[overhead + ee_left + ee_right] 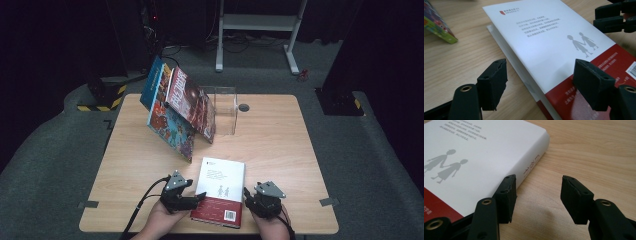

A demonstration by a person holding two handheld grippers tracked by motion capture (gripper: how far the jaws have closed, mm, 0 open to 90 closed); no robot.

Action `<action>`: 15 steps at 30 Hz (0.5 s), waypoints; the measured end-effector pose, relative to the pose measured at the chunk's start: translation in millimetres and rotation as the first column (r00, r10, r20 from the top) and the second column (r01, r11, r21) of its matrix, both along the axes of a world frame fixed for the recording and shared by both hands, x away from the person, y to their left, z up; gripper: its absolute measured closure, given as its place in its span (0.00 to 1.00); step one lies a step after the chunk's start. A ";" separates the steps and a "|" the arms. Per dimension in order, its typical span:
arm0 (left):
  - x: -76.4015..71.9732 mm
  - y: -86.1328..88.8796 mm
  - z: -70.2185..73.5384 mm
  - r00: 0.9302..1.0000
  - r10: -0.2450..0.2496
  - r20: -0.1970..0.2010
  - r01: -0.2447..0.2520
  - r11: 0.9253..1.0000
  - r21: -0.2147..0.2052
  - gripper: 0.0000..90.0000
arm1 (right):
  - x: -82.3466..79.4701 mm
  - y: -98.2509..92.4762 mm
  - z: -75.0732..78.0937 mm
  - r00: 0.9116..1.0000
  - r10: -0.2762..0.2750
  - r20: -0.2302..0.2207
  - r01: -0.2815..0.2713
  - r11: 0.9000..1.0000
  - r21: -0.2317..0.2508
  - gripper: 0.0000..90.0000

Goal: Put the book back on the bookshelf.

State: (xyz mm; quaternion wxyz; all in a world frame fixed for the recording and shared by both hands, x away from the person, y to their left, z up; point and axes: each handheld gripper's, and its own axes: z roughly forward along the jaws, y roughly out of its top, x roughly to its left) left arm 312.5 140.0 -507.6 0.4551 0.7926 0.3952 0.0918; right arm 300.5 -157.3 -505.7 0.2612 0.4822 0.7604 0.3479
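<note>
While flanking book (220, 191), both tongs gape empty.

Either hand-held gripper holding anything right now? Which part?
Nothing held. Left hand-held gripper is open astride the book's page edge; right hand-held gripper is open beside its spine.

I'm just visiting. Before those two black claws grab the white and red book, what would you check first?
1. Left gripper jaws open: ok.
2. Right gripper jaws open: ok.
3. Book lies flat on the table: ok.
4. Left jaws straddle the book's page edge: ok.
5. Right jaws around the spine: not ok, they sit beside it.
6. Leaning books and clear stand out of the way: ok.
</note>
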 end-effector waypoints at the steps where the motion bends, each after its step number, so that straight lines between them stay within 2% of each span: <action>1: -0.6 -1.0 -0.3 1.000 -0.002 -0.003 0.002 1.000 -0.004 0.31 | 0.1 0.5 2.0 1.000 0.000 0.005 0.000 1.000 -0.004 0.51; 5: -3.0 -3.7 -1.9 1.000 -0.007 -0.017 0.007 1.000 -0.014 0.31 | -1.2 2.4 13.7 1.000 0.011 0.023 -0.012 1.000 0.025 0.50; 6: -3.3 -4.0 -2.1 1.000 -0.009 -0.021 0.009 1.000 -0.016 0.30 | -2.6 3.8 14.8 0.999 0.016 0.037 -0.017 1.000 0.014 0.50; 7: -3.3 -4.5 -2.3 1.000 -0.015 -0.026 0.014 1.000 -0.019 0.30 | -4.3 4.6 15.0 0.999 0.014 0.046 -0.015 1.000 0.013 0.50; 10: -3.9 -5.9 -3.3 0.999 -0.021 -0.036 0.020 0.999 -0.027 0.29 | -9.5 1.6 13.5 0.999 0.006 0.050 -0.010 0.998 0.068 0.47; 15: -3.5 -7.3 -5.8 0.997 -0.026 -0.066 0.022 0.998 -0.052 0.26 | -17.9 -0.9 11.4 0.999 0.012 0.040 -0.015 0.996 0.090 0.45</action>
